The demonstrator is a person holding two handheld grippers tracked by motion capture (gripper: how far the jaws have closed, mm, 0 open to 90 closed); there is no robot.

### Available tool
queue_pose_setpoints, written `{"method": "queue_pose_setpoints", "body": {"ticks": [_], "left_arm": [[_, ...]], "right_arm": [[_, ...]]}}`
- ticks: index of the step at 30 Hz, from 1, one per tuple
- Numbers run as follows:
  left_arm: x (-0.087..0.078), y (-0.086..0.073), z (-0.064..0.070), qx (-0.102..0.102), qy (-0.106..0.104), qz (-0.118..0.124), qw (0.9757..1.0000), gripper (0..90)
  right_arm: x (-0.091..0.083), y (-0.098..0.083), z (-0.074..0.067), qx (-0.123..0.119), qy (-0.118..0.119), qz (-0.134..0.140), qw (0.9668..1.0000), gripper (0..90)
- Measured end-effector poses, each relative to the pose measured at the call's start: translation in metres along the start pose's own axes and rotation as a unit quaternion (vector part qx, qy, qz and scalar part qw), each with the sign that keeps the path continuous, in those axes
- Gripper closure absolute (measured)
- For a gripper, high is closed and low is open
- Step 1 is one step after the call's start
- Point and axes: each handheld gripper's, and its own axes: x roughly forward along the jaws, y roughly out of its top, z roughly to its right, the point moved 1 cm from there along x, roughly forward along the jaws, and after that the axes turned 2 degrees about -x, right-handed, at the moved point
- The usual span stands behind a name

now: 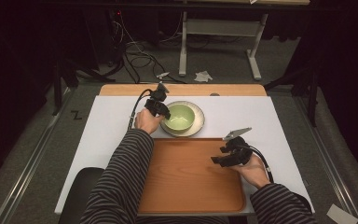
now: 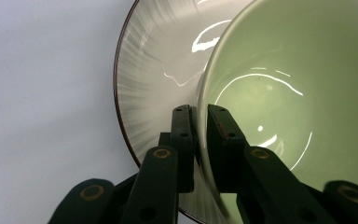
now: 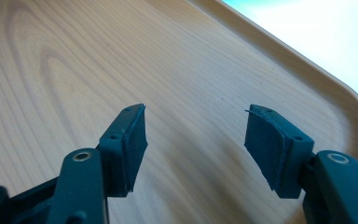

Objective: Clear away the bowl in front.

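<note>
We see the left hand-held gripper (image 1: 162, 113) at the near-left rim of the green bowl (image 1: 179, 117), which sits on a plate (image 1: 197, 122) on the white surface (image 1: 107, 130). The right hand-held gripper (image 1: 216, 160) hovers over the wooden tray (image 1: 186, 182).

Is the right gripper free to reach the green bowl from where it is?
Probably yes. The right gripper hovers open over the bare wooden tray, nothing between it and the green bowl. But the left gripper already pinches the bowl's near rim.
</note>
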Motion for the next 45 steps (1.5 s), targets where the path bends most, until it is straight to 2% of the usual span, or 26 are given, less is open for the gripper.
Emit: {"method": "queue_pose_setpoints", "body": {"ticks": [6,11,12,16,17,18,19,21,22,25,26,27,28,35,45], "left_arm": [[0.000,0.002,0.001,-0.012,-0.010,0.002,0.9999,83.6],[0.000,0.002,0.002,-0.013,-0.015,0.003,0.9998,83.8],[0.000,0.003,0.001,-0.021,-0.019,0.004,0.9996,83.7],[-0.001,0.004,0.002,-0.029,-0.024,0.006,0.9993,83.0],[-0.001,0.004,0.002,-0.029,-0.024,0.006,0.9993,82.9],[-0.004,0.004,0.002,-0.011,-0.028,-0.005,0.9995,82.9],[-0.002,0.003,0.004,-0.023,-0.025,0.006,0.9994,82.8],[-0.003,0.003,0.005,-0.022,-0.025,0.005,0.9994,82.8],[-0.005,0.003,0.004,-0.008,-0.029,-0.008,0.9995,82.8],[-0.003,0.003,0.006,-0.021,-0.025,0.009,0.9994,82.8],[-0.007,0.003,0.004,0.005,-0.030,-0.012,0.9994,82.8],[-0.007,0.003,0.004,0.005,-0.030,-0.012,0.9994,82.8],[-0.005,0.003,0.007,-0.019,-0.026,0.011,0.9994,82.8],[-0.011,0.007,0.008,-0.024,-0.033,0.018,0.9990,82.8],[-0.022,0.008,0.011,-0.016,-0.043,0.023,0.9987,82.8]], "right_arm": [[0.000,0.000,0.000,-0.003,-0.001,0.000,1.0000,40.1],[0.001,0.000,0.000,-0.003,0.000,-0.003,1.0000,40.1],[0.001,0.000,0.000,-0.004,0.000,-0.003,1.0000,40.1],[0.000,0.000,0.000,-0.003,-0.001,-0.004,1.0000,40.1],[0.000,0.000,0.000,-0.004,0.000,-0.004,1.0000,40.1],[0.000,0.000,0.000,-0.004,0.000,-0.004,1.0000,40.1],[0.001,0.000,0.000,-0.003,0.000,-0.004,1.0000,40.1],[0.001,0.000,0.000,-0.002,0.001,-0.004,1.0000,40.1],[0.001,0.000,0.001,-0.006,0.001,-0.003,1.0000,40.1],[0.001,0.000,0.000,-0.004,0.000,-0.005,1.0000,40.1],[0.001,0.000,0.000,-0.004,0.001,-0.006,1.0000,40.1],[0.001,0.000,0.000,-0.004,0.001,-0.006,1.0000,40.1],[0.001,0.000,0.000,-0.004,0.001,-0.006,1.0000,40.1],[0.001,0.000,0.001,-0.006,0.000,-0.005,1.0000,40.1],[0.001,0.000,0.001,-0.007,0.001,-0.003,1.0000,40.1]]}}
